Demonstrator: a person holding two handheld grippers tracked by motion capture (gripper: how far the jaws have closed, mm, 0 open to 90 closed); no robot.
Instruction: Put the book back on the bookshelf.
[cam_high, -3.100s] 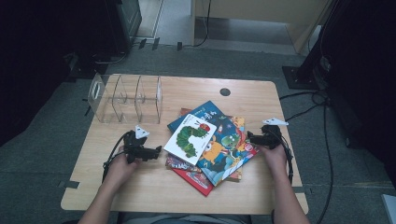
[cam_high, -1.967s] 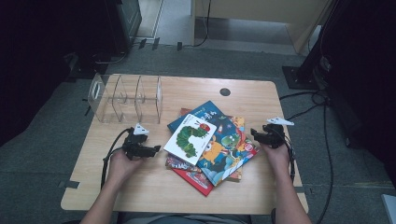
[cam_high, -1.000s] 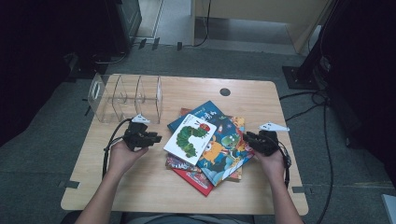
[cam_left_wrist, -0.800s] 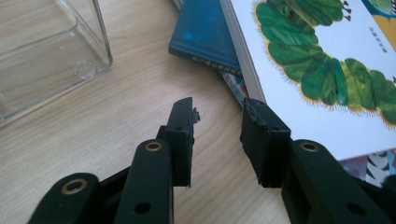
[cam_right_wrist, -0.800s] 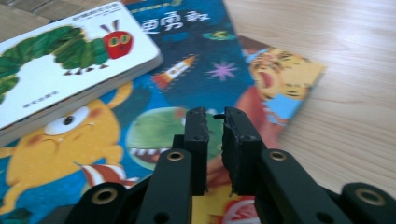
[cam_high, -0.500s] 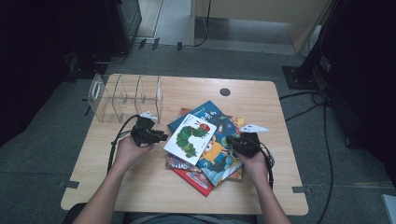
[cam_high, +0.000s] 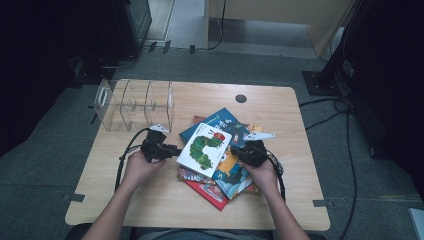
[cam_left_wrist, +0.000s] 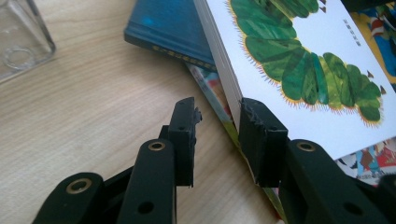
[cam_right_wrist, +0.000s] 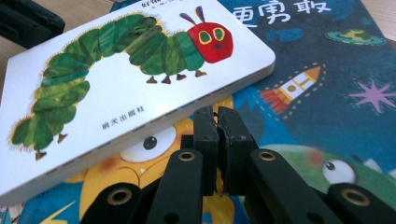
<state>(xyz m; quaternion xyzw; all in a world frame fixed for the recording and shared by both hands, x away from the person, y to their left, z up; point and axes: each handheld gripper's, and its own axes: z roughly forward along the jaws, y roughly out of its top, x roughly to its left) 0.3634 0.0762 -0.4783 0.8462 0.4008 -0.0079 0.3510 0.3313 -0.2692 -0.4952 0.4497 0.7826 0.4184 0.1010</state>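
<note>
Caterpillar book (cam_high: 205, 149) lies on top of the pile of picture books (cam_high: 225, 170), which we see around the middle of the wooden table (cam_high: 150, 200), a bit toward its right edge. Largest first: table, then clear plastic rack (cam_high: 135, 104) standing at the far left corner, then the pile, with the blue space book (cam_high: 220, 119) sticking out on the far side. We see the left gripper (cam_left_wrist: 217, 123) with jaws apart, one jaw against the white book's page edge, the other over bare wood, nothing clamped. Right gripper (cam_right_wrist: 216, 122) has its jaws pressed together, empty, tips just beside the white book's right edge, over the yellow monster cover (cam_right_wrist: 140, 186).
</note>
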